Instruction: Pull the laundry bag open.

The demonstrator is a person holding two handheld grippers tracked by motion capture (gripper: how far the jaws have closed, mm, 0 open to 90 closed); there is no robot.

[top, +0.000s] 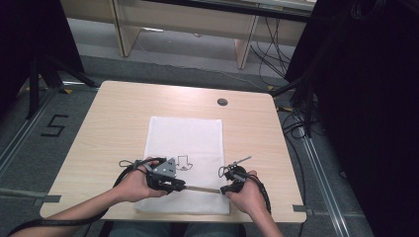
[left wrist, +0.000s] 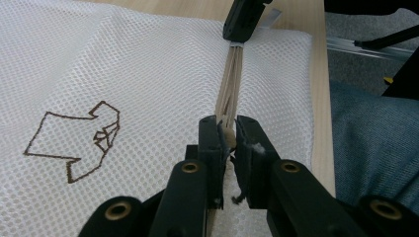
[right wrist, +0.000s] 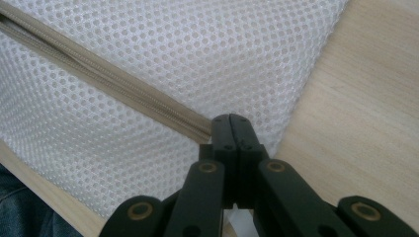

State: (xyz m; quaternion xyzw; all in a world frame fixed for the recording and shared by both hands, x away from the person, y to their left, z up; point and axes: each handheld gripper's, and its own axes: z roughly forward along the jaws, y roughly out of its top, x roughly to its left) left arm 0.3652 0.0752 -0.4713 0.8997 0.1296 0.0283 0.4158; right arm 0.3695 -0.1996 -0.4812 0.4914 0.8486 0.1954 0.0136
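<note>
The white mesh laundry bag [top: 185, 163] lies flat on the middle of the wooden table [top: 108, 128], its near edge toward the person, a small brown shirt outline [left wrist: 74, 143] printed on its top face. It looks light, thin and floppy: the open-weave netting would probably sag and bunch if lifted anywhere, and a pinch on bare mesh would likely take only the top layer. The firmest part appears to be the beige zipper [right wrist: 113, 84] running along the near end, a stiffer woven tape with a small pull, so the sensible holds are the pull and the tape end. That is where both tools sit. The left gripper [left wrist: 227, 136] has its jaws clamped on the beige pull at one end of the zipper, and the right gripper [right wrist: 230, 121] has its jaws pressed together on the fabric at the zipper's other end, by the bag's corner. The zipper is stretched straight between them, so any slide will likely need that tension kept, since slack mesh could jam the teeth.
</note>
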